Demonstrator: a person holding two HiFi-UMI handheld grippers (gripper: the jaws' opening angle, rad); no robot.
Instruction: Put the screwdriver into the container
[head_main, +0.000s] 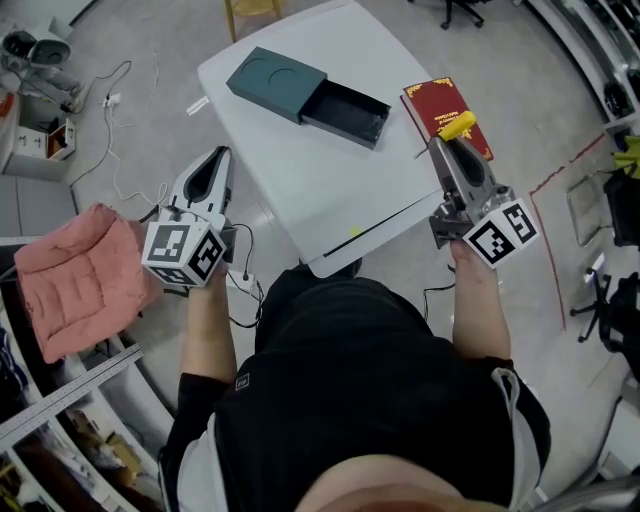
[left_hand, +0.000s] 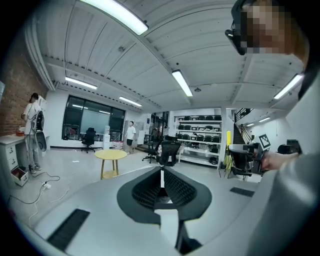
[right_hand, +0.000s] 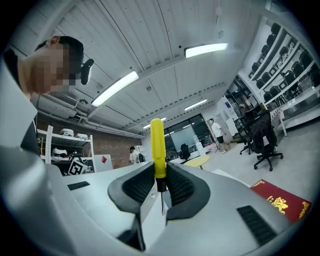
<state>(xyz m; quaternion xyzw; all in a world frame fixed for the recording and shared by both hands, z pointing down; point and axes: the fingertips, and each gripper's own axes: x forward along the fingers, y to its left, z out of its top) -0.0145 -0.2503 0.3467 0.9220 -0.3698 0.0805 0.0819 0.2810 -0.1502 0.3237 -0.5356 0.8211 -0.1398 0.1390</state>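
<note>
The container (head_main: 306, 94) is a dark teal box lying on the white table (head_main: 330, 190), its inner tray (head_main: 346, 111) slid out to the right and showing empty. My right gripper (head_main: 455, 140) hovers over the table's right edge, shut on a screwdriver (head_main: 458, 125) with a yellow handle. In the right gripper view the screwdriver (right_hand: 157, 148) stands upright between the pads, handle up and thin shaft pointing down, and the right gripper (right_hand: 160, 176) tilts toward the ceiling. My left gripper (head_main: 214, 165) is off the table's left side, shut and empty; the left gripper (left_hand: 161, 176) points across the room.
A red book (head_main: 447, 112) lies at the table's right corner, just beyond the right gripper, and the red book (right_hand: 280, 201) also shows low right. A pink cushion (head_main: 75, 277) sits at the left, with cables (head_main: 120, 150) on the floor. A yellow round table (left_hand: 111, 155) stands farther off.
</note>
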